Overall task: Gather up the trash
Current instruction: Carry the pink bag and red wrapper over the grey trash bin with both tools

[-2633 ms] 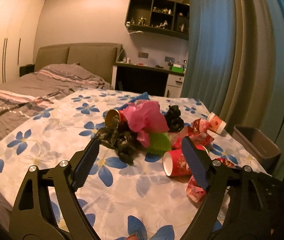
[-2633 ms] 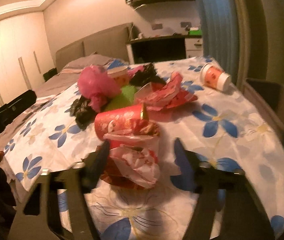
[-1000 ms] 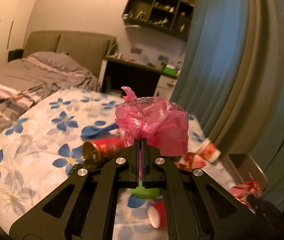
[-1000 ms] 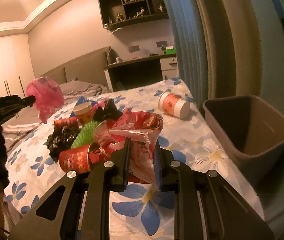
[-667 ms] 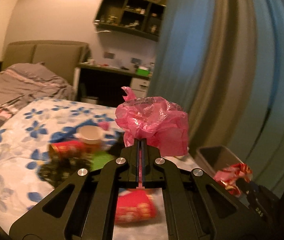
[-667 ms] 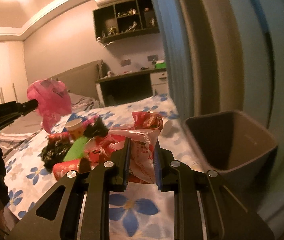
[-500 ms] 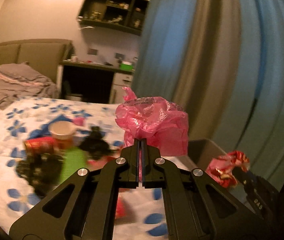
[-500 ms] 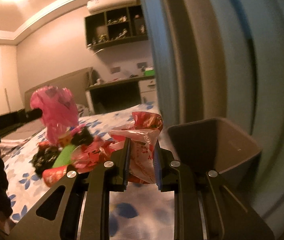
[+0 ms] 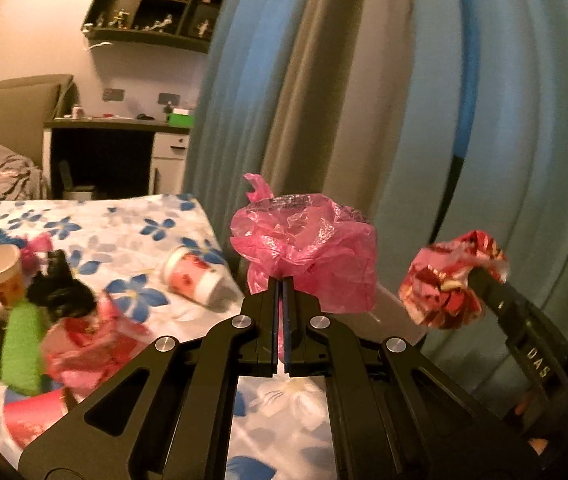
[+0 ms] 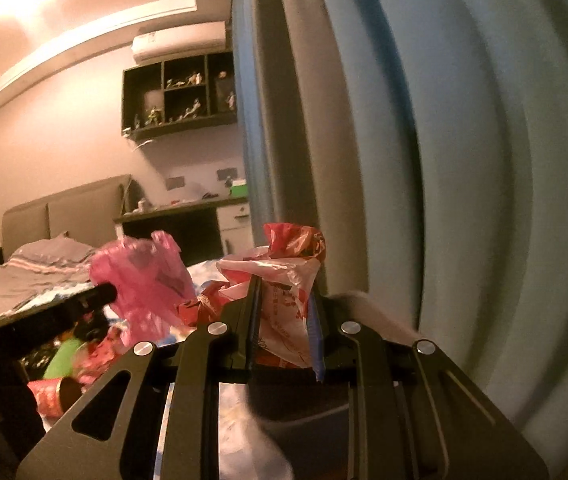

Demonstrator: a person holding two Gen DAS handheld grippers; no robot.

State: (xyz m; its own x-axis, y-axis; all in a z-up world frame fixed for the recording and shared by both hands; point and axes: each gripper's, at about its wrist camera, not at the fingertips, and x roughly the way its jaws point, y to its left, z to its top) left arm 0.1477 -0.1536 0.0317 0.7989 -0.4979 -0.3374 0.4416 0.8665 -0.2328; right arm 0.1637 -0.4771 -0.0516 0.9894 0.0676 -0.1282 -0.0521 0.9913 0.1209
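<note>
Curtain (image 9: pixel 464 120) backdrop: left gripper (image 9: pixel 282 284) clenched on pink bag (image 9: pixel 308 248), right gripper (image 10: pixel 284 304) beside it grasping red wrapper (image 10: pixel 284 276); bin (image 10: pixel 316 412) below wrapper.

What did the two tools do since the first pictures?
Both were open over the trash pile. The left tool shut on the pink bag, the right tool on the red wrapper, and both lifted and swung toward the curtain and bin. The cups and remaining trash stay on the bedspread.

White letters "DAS" along the side of the right claw (image 9: pixel 480 276), otherwise nothing legible.
</note>
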